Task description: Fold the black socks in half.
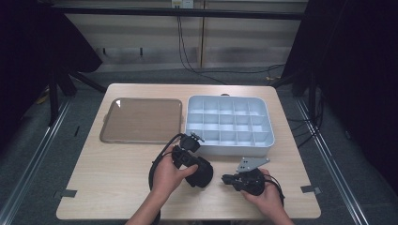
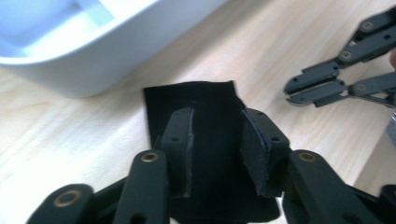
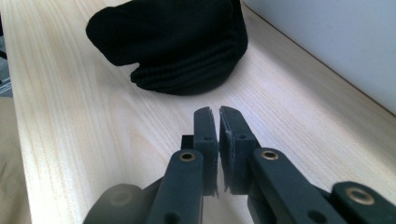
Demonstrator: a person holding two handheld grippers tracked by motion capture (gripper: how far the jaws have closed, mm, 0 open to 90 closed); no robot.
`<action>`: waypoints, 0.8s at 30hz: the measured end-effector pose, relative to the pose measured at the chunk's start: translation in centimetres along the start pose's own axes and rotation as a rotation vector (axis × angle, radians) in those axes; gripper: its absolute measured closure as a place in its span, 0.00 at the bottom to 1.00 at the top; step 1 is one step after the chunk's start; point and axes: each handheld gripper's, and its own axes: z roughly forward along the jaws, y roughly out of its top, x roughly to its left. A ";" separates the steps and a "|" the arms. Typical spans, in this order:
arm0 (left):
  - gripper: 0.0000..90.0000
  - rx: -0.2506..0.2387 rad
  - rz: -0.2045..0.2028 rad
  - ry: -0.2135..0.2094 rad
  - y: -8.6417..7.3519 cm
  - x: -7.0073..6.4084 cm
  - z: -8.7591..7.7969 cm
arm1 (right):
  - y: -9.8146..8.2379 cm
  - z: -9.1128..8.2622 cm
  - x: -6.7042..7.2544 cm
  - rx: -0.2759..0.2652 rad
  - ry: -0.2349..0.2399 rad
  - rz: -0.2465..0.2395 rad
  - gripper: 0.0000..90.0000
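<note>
Left jaws: I see my left gripper [image 2: 217, 154] with its jaws apart, low in the frame of its own view. A black folded cloth [image 2: 201, 121] lies flat under and between them, and the pads do not press on it.

Right jaws: my right gripper [image 3: 218, 140] has its jaws together on nothing, bottom centre of its view, aimed at the cloth.

Cloth: in the high view it is the dark bundle [image 1: 201, 171] at lower centre, just below the tray's near wall. From the right gripper view it sits upper centre, a rounded fold with stacked edges facing me.

Why so: I judge the left hand [image 1: 166, 176] hovers over the cloth to steady or regrip it, while the right hand [image 1: 267, 194] waits closed beside it.

Edges: the pale compartment tray [image 1: 230, 149] stands just behind the cloth, its wall filling the upper left of the left gripper view. Its flat brownish lid [image 1: 141, 119] lies at left centre.

Open room: bare table [image 1: 108, 187] spreads toward the lower left, and a clear strip runs between the two grippers.
</note>
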 end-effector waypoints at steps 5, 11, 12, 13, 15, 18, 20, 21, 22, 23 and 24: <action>0.66 -0.012 -0.023 0.012 -0.4 0.9 -0.6 | 0.0 0.1 0.0 0.001 0.001 -0.006 0.96; 0.65 -0.013 -0.050 0.017 -1.0 2.2 -0.8 | 0.0 0.1 0.1 0.000 0.002 -0.005 0.95; 0.65 -0.009 -0.052 0.019 -1.2 2.4 -0.7 | 0.0 0.2 0.1 0.000 0.002 -0.006 0.96; 0.65 -0.014 -0.071 0.019 -1.3 2.5 -0.6 | 0.0 0.2 0.1 0.002 0.001 -0.006 0.95; 0.65 -0.011 -0.082 0.018 -1.7 2.8 -0.4 | 0.0 0.2 0.1 0.002 0.001 -0.004 0.95; 0.65 -0.006 -0.093 0.013 -2.2 3.3 -0.1 | 0.0 0.2 0.1 0.002 0.001 -0.004 0.95; 0.66 -0.011 -0.110 0.025 -2.4 3.6 0.0 | 0.0 0.2 0.1 0.003 0.000 -0.004 0.95; 0.67 -0.014 -0.116 0.027 -2.5 3.8 -0.1 | 0.0 0.2 0.1 0.004 0.000 -0.003 0.95; 0.67 -0.015 -0.124 0.028 -2.7 4.0 0.0 | 0.0 0.2 0.1 0.006 -0.001 -0.007 0.95; 0.67 -0.012 -0.128 0.032 -2.7 4.1 0.0 | 0.0 0.2 0.1 0.004 0.000 -0.008 0.95; 0.67 -0.007 -0.128 0.043 -2.8 4.3 0.0 | 0.0 0.2 0.1 0.005 0.000 -0.008 0.95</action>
